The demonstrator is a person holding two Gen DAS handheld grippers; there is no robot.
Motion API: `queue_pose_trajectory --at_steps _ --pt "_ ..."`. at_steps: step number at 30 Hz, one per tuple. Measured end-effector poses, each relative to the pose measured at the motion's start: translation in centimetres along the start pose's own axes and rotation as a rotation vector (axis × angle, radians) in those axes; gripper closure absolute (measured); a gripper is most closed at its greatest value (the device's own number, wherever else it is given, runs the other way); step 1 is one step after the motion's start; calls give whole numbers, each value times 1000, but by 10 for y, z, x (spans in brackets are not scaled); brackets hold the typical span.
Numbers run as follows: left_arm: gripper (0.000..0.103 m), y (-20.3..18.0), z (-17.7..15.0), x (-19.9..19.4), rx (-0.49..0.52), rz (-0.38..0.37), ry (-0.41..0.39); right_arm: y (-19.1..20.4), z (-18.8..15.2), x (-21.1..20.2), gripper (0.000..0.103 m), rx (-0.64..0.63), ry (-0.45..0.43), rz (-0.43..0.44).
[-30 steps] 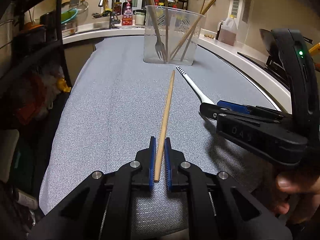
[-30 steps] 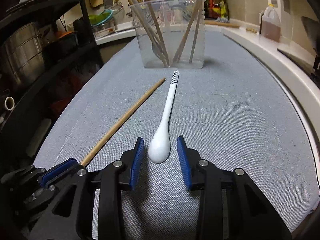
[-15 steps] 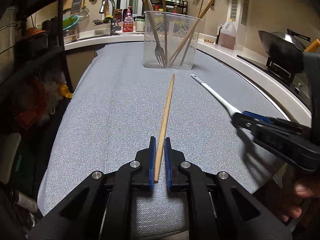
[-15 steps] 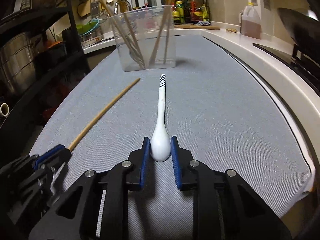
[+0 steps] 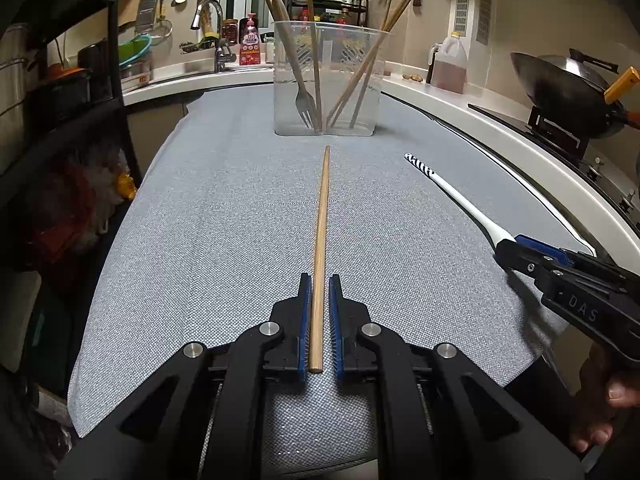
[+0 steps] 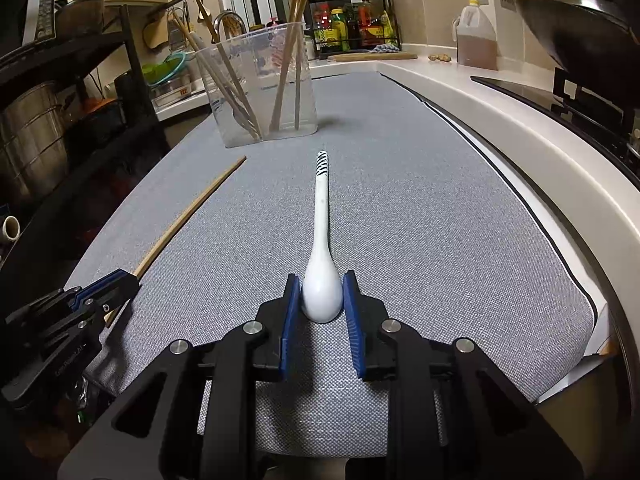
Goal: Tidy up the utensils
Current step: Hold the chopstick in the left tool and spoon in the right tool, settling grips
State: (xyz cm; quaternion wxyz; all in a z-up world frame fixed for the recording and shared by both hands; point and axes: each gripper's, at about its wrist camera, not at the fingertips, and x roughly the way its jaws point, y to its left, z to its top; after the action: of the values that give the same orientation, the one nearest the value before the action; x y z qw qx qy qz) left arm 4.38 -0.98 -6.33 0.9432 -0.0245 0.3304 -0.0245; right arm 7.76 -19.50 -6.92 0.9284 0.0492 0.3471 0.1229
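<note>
Utensils: one chopstick (image 5: 320, 240) clenched by left gripper (image 5: 319, 300), one white spoon (image 6: 322, 264) by right gripper (image 6: 322, 300); grey mat (image 5: 224, 232) along kitchen worktop (image 6: 500, 120), one clear tub (image 5: 326, 80) at far end.

We read only "DAS" in raised letters on the body of the right gripper (image 5: 516, 246); bottle labels on the rear counter are too small to read.

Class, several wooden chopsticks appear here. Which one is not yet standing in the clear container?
The wooden chopstick lying flat on the grey cloth, its near end between the left gripper's jaws. The others stand leaning inside the clear container.
</note>
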Motion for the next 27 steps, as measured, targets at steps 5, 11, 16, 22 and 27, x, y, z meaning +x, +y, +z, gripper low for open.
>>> queue_pose_trajectory --at_steps 5,11,16,22,27 --pt "94 -1 -1 0 6 6 -10 2 -6 -3 80 1 -36 -16" --pt "94 -1 0 0 0 4 -11 1 -7 -5 81 -6 -49 -16" --pt "97 0 2 1 -2 2 -3 0 -5 -8 81 -8 -53 -14" --pt "97 -2 1 1 2 6 -1 2 -3 -14 81 -26 -74 -15" --pt "97 -1 2 1 2 -2 4 2 1 -20 82 -36 -93 -11"
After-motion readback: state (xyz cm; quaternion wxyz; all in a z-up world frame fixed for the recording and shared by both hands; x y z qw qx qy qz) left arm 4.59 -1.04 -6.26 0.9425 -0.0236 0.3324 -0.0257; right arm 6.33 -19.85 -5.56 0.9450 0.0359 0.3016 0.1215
